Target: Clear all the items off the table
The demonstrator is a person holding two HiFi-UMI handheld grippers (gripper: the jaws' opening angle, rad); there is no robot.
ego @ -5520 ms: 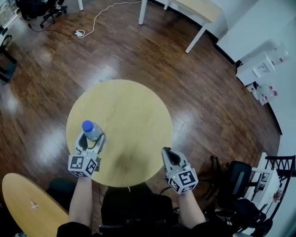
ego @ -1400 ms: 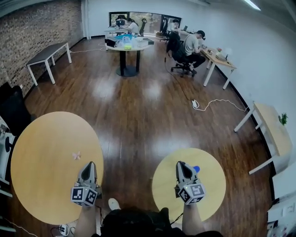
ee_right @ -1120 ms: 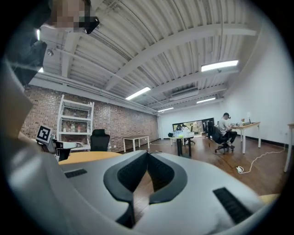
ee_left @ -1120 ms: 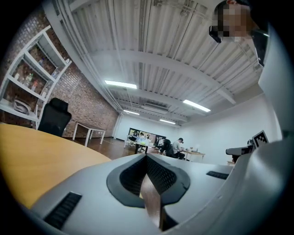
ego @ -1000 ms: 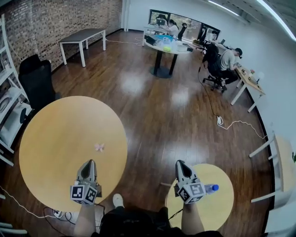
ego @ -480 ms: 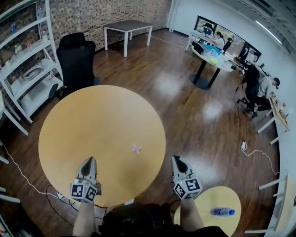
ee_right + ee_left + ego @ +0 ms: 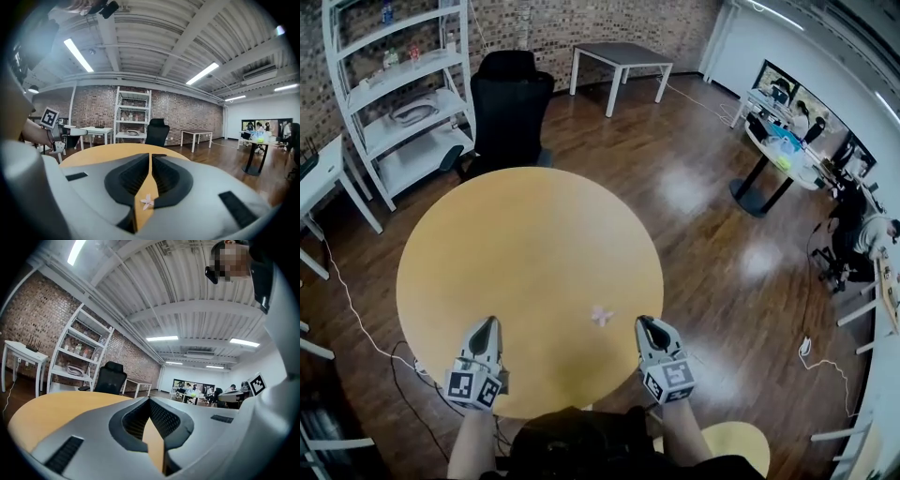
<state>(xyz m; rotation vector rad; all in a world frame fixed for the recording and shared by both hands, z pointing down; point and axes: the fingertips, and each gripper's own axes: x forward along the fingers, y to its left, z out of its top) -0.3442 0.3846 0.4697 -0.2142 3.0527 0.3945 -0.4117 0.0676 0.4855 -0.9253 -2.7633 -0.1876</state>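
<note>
A small pink-white scrap (image 7: 601, 315), shaped like a paper flower, lies on the big round yellow table (image 7: 525, 234) near its front edge. My right gripper (image 7: 643, 322) hovers just right of the scrap. Its jaws have just been opening to a narrow slit and nothing is between them. In the right gripper view the scrap (image 7: 147, 201) shows through the gap of that gripper (image 7: 150, 159), lying on the tabletop (image 7: 117, 152). My left gripper (image 7: 487, 322) is shut and empty over the table's front left edge. In the left gripper view its tips (image 7: 149, 401) meet above the tabletop (image 7: 56, 404).
A black office chair (image 7: 511, 89) stands behind the table, a white shelf rack (image 7: 403, 103) at the back left and a white desk (image 7: 314, 178) at the left. A smaller round table (image 7: 741, 452) sits at the lower right. A cable (image 7: 356, 319) runs over the floor.
The view has swung left from the small table with the lying bottle, now out of sight. Both grippers have come over the big table's front edge, the right one beside the pink scrap.
</note>
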